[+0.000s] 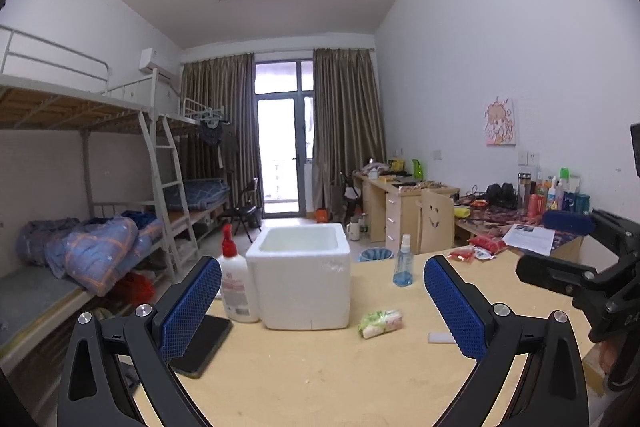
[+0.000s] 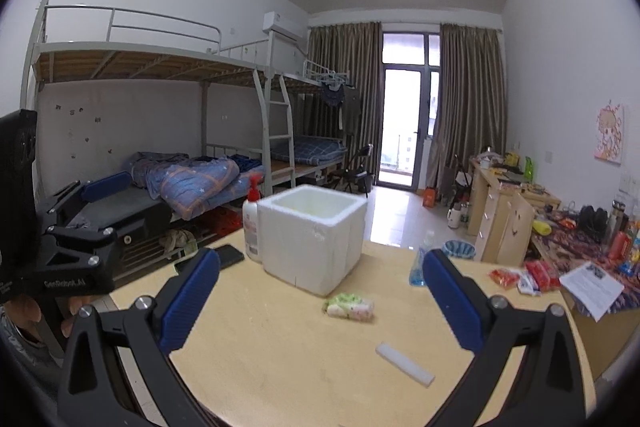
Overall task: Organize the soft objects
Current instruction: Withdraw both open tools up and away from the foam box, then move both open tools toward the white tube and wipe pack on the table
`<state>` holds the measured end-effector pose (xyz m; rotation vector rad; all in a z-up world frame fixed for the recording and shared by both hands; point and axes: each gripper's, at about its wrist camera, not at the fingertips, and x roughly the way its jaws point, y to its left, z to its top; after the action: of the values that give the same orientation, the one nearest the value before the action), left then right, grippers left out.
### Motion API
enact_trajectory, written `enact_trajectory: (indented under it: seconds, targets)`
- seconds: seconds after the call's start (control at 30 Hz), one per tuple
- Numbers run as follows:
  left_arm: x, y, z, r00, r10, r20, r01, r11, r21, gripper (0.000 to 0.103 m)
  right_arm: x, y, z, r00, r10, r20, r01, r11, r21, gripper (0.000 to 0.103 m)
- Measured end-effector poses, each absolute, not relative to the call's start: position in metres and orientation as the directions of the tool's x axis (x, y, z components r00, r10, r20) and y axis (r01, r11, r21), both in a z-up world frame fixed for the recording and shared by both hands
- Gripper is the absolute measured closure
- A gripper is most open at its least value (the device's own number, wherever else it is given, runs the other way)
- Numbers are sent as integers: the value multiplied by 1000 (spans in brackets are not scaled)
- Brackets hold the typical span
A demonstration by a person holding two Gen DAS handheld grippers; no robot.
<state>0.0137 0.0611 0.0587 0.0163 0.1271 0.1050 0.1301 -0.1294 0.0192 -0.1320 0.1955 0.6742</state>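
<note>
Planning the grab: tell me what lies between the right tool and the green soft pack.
Nothing: in the right wrist view only bare table top runs from the open right tool to the green soft pack. The white strip lies off to the right.

a dorm room: metal bunk beds (image 2: 160, 131), desks (image 1: 404, 203), balcony door (image 1: 280, 151).

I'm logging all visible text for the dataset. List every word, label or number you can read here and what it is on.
"GenRobot.AI": on the body of the left gripper, seen from the right wrist view.
Lotion bottle: red label print, too blurred to read.
Printed sheet: text too small to read.
Red snack packets: print illegible.
</note>
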Motion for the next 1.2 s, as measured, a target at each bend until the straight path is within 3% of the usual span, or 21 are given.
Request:
enact_trajectory:
  seconds: [0.3, 0.4, 0.53, 0.87, 1.2]
  targets:
    - [16, 60, 32, 987, 127, -103, -129, 991, -20, 1, 125, -137, -9, 778, 593, -209, -616, 785, -67, 0]
    - [21, 59, 25, 984, 101, -146, -106, 994, -32, 1, 127, -140, -19, 785, 580, -216, -602, 797, -46, 0]
    - [17, 62, 11, 984, 110, -138, -121, 990, -68, 1, 124, -149, -36, 812, 542, -215, -561, 827, -34, 0]
    - [16, 50, -23, 978, 181, -99, -183, 983, -7, 1, 114, -167, -58, 868, 466, -171, -481, 875, -53, 0]
    - [23, 44, -33, 981, 140, -137, -143, 990, -15, 1, 123, -172, -72, 858, 457, -233, -479, 877, -45, 0]
